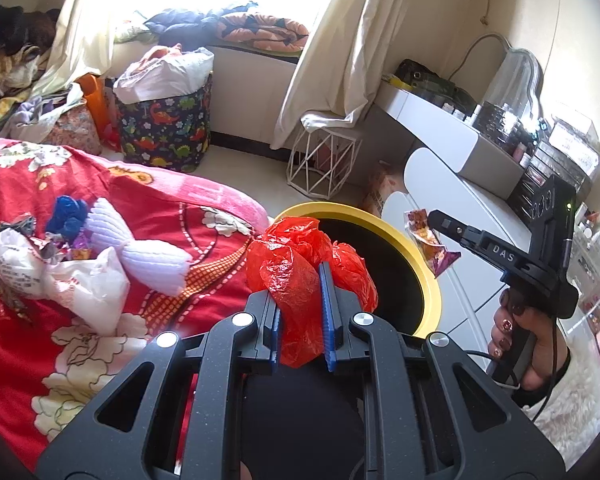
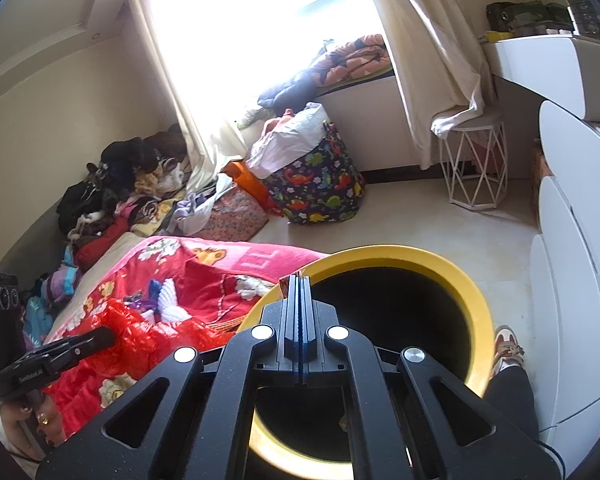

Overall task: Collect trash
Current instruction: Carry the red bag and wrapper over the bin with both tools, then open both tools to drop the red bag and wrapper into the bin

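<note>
Left wrist view: the left gripper (image 1: pixel 302 304) is closed on a crumpled red plastic bag (image 1: pixel 300 272), held between the blue pads (image 1: pixel 329 312) over the near rim of the yellow-rimmed bin (image 1: pixel 430 280); the bag's lower end is tucked behind the gripper body. The bin interior is seen as black only; part of it is covered by the bag. Beside it, over the far right side of the rim, the right gripper (image 1: pixel 434 220) is seen from the side, pinching a snack wrapper (image 1: pixel 430 244) that hangs from its tip. The right hand (image 1: pixel 516 344) is partly cut off by the handle. On the red floral blanket (image 1: pixel 60 320), a heap of leftover trash (image 1: pixel 52 256) is seen: white paper, foil scraps, something blue, hard to tell apart.

Right wrist view: the right gripper's jaws are seen pressed together; only a sliver of the wrapper (image 2: pixel 288 284) shows at the tip. The bin (image 2: pixel 476 312) lies directly below, its bottom too dark to read. Farther back, a dinosaur-print basket (image 2: pixel 320 192) is stuffed with white and pink bags, and a white wire stool (image 2: pixel 476 164) is seen by the curtain.
</note>
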Action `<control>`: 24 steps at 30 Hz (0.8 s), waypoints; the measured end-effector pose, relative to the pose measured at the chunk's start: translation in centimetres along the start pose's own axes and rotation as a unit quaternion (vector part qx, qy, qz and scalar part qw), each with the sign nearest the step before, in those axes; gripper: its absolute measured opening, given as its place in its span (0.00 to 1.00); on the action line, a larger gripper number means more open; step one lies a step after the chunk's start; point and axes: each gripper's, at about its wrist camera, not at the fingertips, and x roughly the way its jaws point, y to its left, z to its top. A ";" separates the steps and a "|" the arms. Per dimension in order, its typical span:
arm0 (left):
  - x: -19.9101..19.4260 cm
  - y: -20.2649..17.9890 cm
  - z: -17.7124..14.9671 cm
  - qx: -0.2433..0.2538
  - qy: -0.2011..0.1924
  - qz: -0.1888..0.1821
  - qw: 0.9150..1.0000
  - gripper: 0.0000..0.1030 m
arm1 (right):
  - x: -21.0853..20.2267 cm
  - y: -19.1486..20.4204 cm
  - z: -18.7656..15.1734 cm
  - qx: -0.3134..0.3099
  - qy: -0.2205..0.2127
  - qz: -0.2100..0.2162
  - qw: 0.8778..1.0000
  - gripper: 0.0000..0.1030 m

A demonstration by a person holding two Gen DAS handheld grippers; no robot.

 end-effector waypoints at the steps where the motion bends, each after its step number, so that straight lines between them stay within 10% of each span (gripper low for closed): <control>1: 0.2 -0.1 0.0 0.001 0.002 -0.002 1.000 0.10 | 0.1 -0.1 0.1 0.000 0.000 -0.002 1.000 0.01; 24: 6.1 -2.9 -0.3 0.022 0.037 -0.016 0.999 0.10 | 2.8 -4.4 -0.7 0.024 0.019 -0.064 0.997 0.01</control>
